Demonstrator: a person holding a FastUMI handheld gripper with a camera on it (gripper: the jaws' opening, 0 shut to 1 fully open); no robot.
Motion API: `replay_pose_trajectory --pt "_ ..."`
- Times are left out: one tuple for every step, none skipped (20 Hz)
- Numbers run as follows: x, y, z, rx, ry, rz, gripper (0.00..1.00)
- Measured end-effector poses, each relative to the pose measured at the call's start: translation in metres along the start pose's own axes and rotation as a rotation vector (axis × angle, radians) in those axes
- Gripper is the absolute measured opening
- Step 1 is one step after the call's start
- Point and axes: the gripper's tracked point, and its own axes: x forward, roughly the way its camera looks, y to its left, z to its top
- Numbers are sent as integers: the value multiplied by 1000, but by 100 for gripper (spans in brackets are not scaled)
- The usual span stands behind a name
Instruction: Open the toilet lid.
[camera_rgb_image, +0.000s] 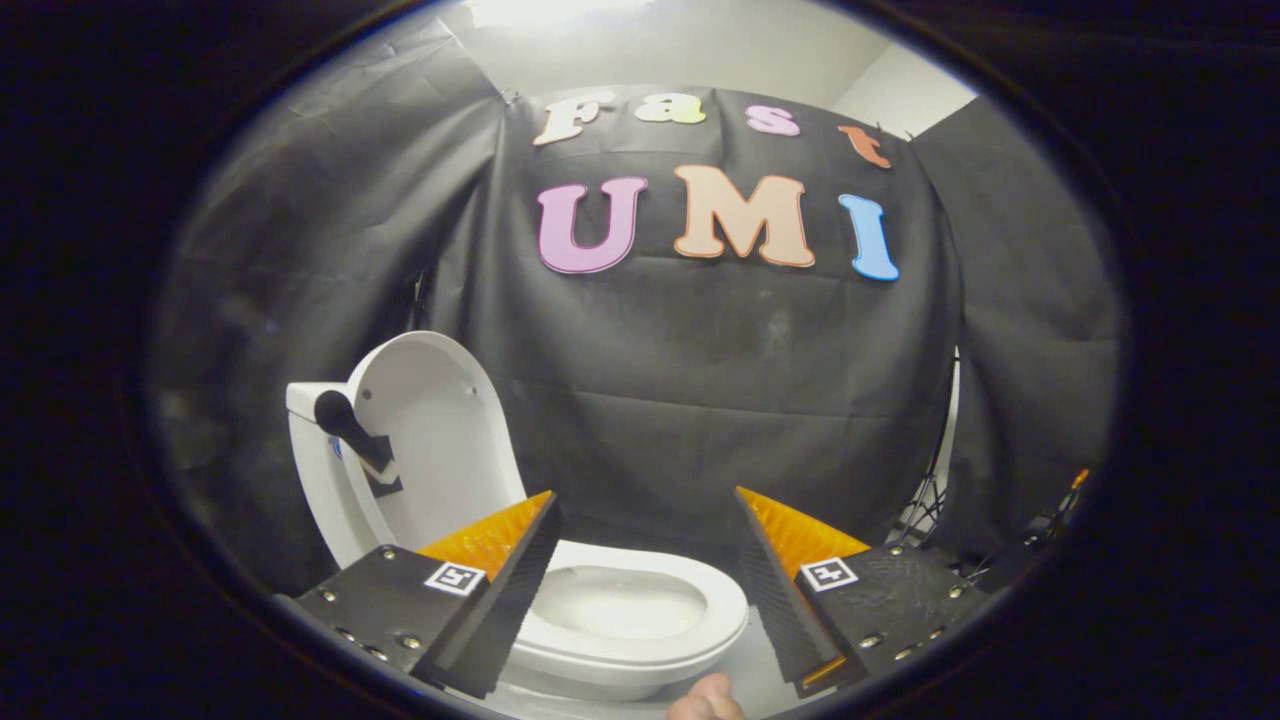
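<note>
Gripper view records the gripper (645, 520) with its fingers spread wide and nothing held between them. The toilet (620, 650) stands just ahead of and below the fingers, its seat ring and bowl opening exposed in the gap between them. The toilet lid (440, 440) is raised and stands upright beyond the left finger, seemingly leaning back against the tank (305, 400), on whose side a dark flush handle (345, 425) projects. Judged from this position, the lid is already open and the task appears essentially complete. What remains, if anything, is a clean withdrawal: the fingers should stay spread and draw straight back, well apart from the lid's edge, so that no contact tips it forward again. The lid should be confirmed as resting stably past vertical before the tool leaves. A fingertip (708, 697) of the person shows beneath the gripper, near the bowl's front rim.
</note>
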Motion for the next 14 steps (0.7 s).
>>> replay_pose_trajectory --pt "0 1 -1 4 5 -6 99" --pt "1 2 -2 9 6 -12 99" --pt "0 3 -1 20 7 -12 99" --pt "0 7 -1 28 11 -11 99" --pt "1 8 -1 28 11 -16 99" --pt "0 8 0 27 9 -19 99" --pt "1 10 1 28 9 -22 99" --pt "0 11 2 34 10 -27 99" --pt "0 13 3 41 9 -23 99" --pt "0 15 4 47 5 -26 99" --pt "0 16 5 52 6 -27 99" --pt "2 16 3 55 8 -31 99" --pt "3 16 3 56 12 -35 99" --pt "3 14 1 57 16 -41 99"
